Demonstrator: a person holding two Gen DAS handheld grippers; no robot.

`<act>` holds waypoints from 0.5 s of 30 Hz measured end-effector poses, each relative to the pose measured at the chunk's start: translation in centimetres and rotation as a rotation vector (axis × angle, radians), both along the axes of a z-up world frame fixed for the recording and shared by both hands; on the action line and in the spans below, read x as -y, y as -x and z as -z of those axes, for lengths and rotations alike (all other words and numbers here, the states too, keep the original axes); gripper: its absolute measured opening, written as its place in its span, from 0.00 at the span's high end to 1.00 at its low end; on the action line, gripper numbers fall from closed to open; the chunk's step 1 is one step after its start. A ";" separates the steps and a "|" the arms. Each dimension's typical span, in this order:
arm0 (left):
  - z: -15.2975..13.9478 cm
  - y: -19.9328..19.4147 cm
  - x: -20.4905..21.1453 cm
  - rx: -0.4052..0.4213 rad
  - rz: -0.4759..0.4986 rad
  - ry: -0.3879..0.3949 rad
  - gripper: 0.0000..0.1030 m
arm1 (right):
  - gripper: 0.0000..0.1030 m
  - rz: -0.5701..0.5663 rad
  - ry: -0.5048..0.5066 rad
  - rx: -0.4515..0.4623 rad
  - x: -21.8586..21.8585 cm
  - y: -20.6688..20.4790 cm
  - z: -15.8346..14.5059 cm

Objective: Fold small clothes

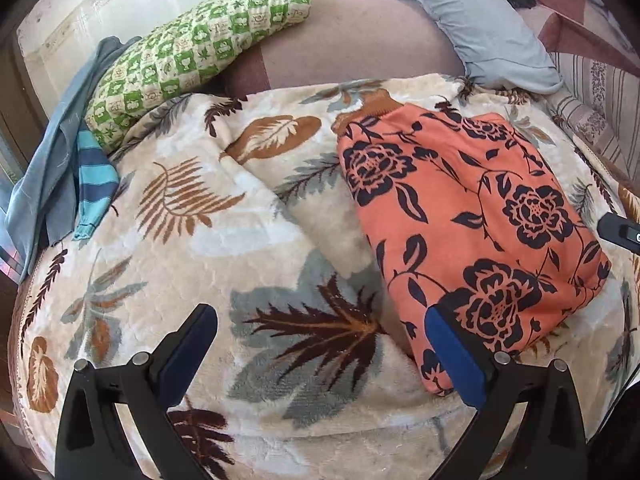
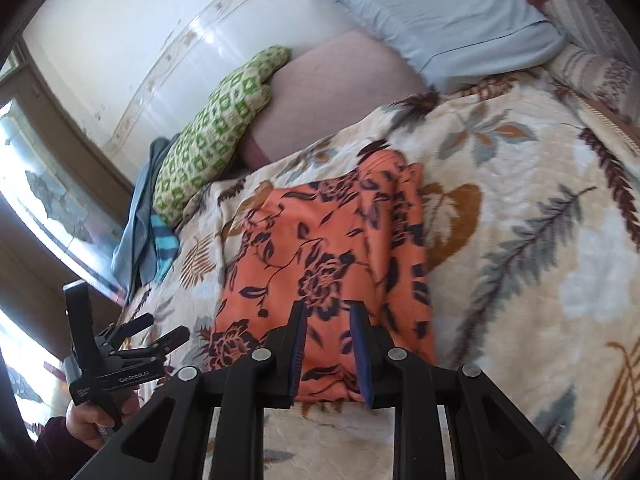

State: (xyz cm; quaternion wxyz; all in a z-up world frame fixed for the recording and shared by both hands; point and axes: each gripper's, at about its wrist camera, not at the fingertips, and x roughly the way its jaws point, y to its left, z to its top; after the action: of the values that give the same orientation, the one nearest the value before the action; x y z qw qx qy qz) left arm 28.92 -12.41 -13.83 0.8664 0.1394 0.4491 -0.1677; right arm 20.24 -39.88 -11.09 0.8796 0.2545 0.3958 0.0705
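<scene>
An orange garment with dark flowers lies folded into a neat rectangle on the leaf-patterned blanket. My left gripper hovers over the blanket just left of the garment's near corner, open wide with nothing between its fingers. In the right wrist view the same garment lies ahead. My right gripper hangs above the garment's near edge with its jaws a narrow gap apart and no cloth pinched between them. A hand holds the left gripper at the lower left. The right gripper's tip shows at the right edge.
A green checked pillow and a grey-blue pillow lie at the head of the bed. A blue cloth and a teal striped piece lie at the bed's left edge. A pale wall runs behind.
</scene>
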 end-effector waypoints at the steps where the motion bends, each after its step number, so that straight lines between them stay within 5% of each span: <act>1: 0.7 0.2 0.5 -0.010 0.007 -0.014 0.00 | 0.76 -0.020 0.028 -0.011 -1.0 -0.6 0.3; 4: 3.1 0.5 2.1 -0.028 0.018 -0.104 0.00 | 0.77 0.013 0.120 -0.182 -1.2 -2.4 3.6; 6: 3.0 0.5 2.0 -0.035 -0.003 -0.090 0.00 | 0.77 0.013 0.002 -0.247 0.3 -2.6 5.8; 11: -0.4 0.1 1.2 0.009 0.013 -0.036 0.00 | 0.77 0.042 -0.057 -0.192 1.2 -1.3 4.1; 15: -3.7 -2.4 2.3 0.072 0.009 -0.016 0.00 | 0.77 0.061 -0.098 -0.032 1.3 -0.5 1.1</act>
State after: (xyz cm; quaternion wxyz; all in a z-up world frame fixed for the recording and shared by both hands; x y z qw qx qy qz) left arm 31.33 -14.70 -10.09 0.8801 0.1543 0.4184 -0.1627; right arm 20.77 -41.19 -12.18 0.8614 0.3104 0.3977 0.0588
